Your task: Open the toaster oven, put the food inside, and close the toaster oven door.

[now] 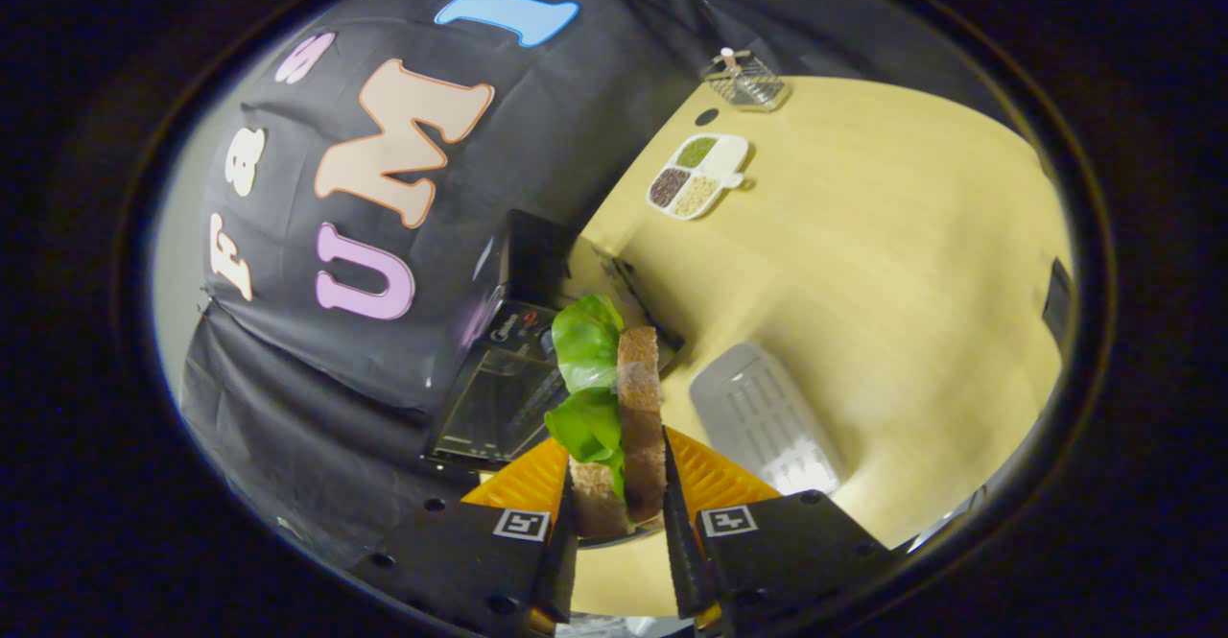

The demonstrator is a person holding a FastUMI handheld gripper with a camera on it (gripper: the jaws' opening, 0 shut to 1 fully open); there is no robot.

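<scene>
My gripper (619, 494) is shut on a sandwich (624, 417) made of brown bread slices with green lettuce sticking out. The sandwich stands on edge between my fingers (556, 532), lifted above the table. Beyond it sits the black toaster oven (508, 350), seen tilted, with knobs on its panel. Its glass door (499, 408) looks folded down open toward me; the sandwich hides part of the oven's mouth.
A wooden table (863, 264) stretches beyond. A grey slotted tray (763, 417) lies beside the oven. Farther off are a white divided dish with grains (697, 176) and a clear wire-like holder (746, 80) near the far edge.
</scene>
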